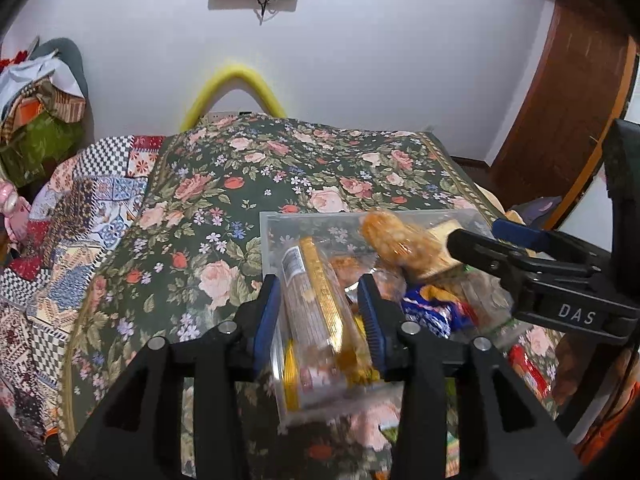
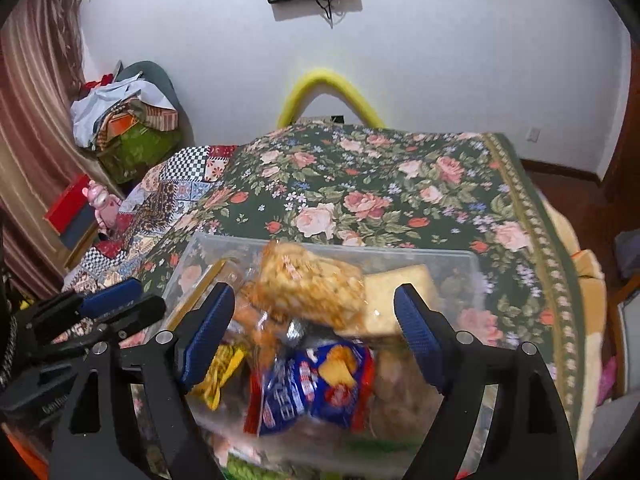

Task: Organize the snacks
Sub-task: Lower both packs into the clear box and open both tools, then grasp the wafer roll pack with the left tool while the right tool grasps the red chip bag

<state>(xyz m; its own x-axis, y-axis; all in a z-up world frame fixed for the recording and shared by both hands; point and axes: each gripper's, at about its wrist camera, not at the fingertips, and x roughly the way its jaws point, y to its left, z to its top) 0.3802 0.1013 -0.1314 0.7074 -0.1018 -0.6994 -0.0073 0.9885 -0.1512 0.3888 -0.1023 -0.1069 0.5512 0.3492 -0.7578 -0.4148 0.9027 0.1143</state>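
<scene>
A clear plastic bin (image 1: 320, 216) (image 2: 400, 250) stands on the floral bedspread with several snack packs in it. My left gripper (image 1: 320, 308) hovers over its left end. A blurred clear biscuit pack with a yellow strip (image 1: 316, 312) lies between the blue pads, with a gap on the right side. My right gripper (image 2: 316, 320) stands wide open above the bin's middle. A blurred orange snack bag (image 2: 312, 284) (image 1: 394, 240) and a pale cracker pack (image 2: 400, 292) lie just beyond its pads, untouched. Below them lie a blue chip bag (image 2: 316, 388) and a yellow packet (image 2: 220, 372).
The floral bedspread (image 1: 280, 168) stretches beyond the bin to the wall. A patchwork quilt (image 1: 80, 220) covers the left side. A red packet (image 1: 528, 368) lies right of the bin. A yellow tube (image 1: 236, 76) leans at the wall, a wooden door (image 1: 568, 100) stands right, and piled cloth (image 2: 128, 120) sits far left.
</scene>
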